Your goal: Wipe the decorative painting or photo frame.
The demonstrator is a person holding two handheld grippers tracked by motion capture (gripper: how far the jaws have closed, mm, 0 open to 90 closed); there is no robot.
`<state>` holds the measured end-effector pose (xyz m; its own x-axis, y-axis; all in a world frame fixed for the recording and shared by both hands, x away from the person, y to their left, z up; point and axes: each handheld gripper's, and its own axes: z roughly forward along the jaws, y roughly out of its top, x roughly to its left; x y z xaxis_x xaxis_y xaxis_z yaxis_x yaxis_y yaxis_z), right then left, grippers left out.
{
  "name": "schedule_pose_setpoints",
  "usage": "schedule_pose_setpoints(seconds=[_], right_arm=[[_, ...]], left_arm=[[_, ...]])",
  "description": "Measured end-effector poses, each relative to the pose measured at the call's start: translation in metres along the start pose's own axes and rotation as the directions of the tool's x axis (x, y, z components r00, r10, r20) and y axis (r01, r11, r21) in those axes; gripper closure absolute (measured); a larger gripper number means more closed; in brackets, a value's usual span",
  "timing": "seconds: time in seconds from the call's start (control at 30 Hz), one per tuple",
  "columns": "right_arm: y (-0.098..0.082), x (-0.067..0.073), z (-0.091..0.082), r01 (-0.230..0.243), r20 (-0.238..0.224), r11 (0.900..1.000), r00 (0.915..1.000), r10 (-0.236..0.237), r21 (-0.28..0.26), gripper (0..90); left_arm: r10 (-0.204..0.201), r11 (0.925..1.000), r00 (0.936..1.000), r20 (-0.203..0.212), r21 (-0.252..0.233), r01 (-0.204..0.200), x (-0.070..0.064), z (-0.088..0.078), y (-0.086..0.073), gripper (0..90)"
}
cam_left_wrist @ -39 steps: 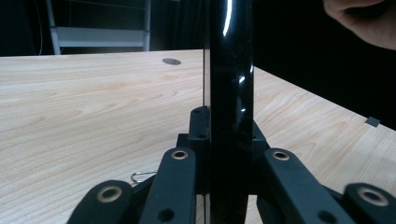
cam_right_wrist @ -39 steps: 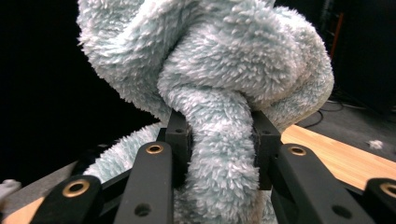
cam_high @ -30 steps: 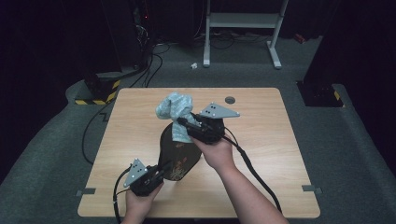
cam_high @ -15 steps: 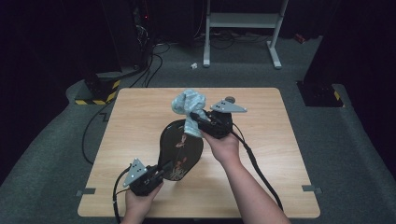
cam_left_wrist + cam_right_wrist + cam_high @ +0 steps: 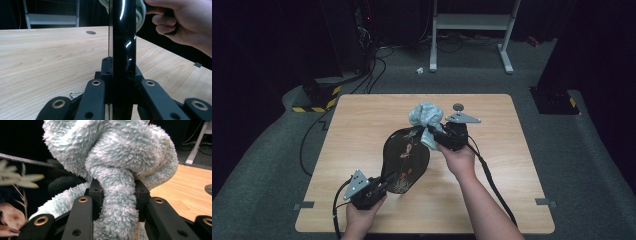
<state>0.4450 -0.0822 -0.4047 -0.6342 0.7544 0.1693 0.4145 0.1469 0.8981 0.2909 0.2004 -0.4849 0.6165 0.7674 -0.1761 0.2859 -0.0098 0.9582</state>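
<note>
Left gripper [image 5: 382, 184] clamped the glossy black oval flower-painted tray [image 5: 404, 157]; right gripper [image 5: 435, 137] pinched the fluffy pale-blue cloth [image 5: 426, 116] against it.

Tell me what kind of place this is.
Probably a lab or recording studio: a lone wooden table on grey carpet, black surroundings, cables trailing to equipment, and a metal stand behind.

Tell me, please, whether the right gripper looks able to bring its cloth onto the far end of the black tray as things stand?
Probably yes. The right gripper is shut on the fluffy cloth, which hangs right at the far end of the black tray. The left gripper clamps the tray's near edge, and nothing stands between them.
</note>
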Motion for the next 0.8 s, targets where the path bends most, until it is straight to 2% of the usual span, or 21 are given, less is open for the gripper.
schedule_pose_setpoints(seconds=[0.17, 0.3, 0.4, 0.6, 0.8], right_arm=[[0.002, 0.003, -0.005, -0.006, -0.009, 1.000, 0.9999, 0.005, -0.012, 67.9], [0.011, 0.010, -0.013, 0.029, -0.010, 0.999, 0.9995, -0.029, -0.033, 67.8], [0.013, 0.015, -0.016, 0.079, 0.008, 0.996, 0.9969, -0.079, -0.039, 67.9], [0.006, 0.012, -0.012, 0.126, 0.035, 0.992, 0.9914, -0.126, 0.005, 68.0], [-0.012, 0.004, -0.005, 0.110, 0.031, 0.992, 0.9932, -0.112, 0.055, 68.1]], left_arm=[[0.000, 1.0000, 1.0000, -0.002, 0.001, 0.000, 0.000, 0.000, 0.000, 80.3], [0.001, 1.0000, 1.0000, -0.001, 0.002, -0.001, 0.000, 0.000, 0.000, 80.3], [0.002, 1.0000, 1.0000, -0.001, 0.002, -0.002, -0.001, 0.000, 0.000, 80.3], [-0.001, 1.0000, 1.0000, -0.001, 0.004, 0.001, -0.001, 0.000, 0.000, 80.3], [0.000, 1.0000, 1.0000, 0.000, 0.003, 0.000, -0.001, 0.000, 0.000, 80.3]])
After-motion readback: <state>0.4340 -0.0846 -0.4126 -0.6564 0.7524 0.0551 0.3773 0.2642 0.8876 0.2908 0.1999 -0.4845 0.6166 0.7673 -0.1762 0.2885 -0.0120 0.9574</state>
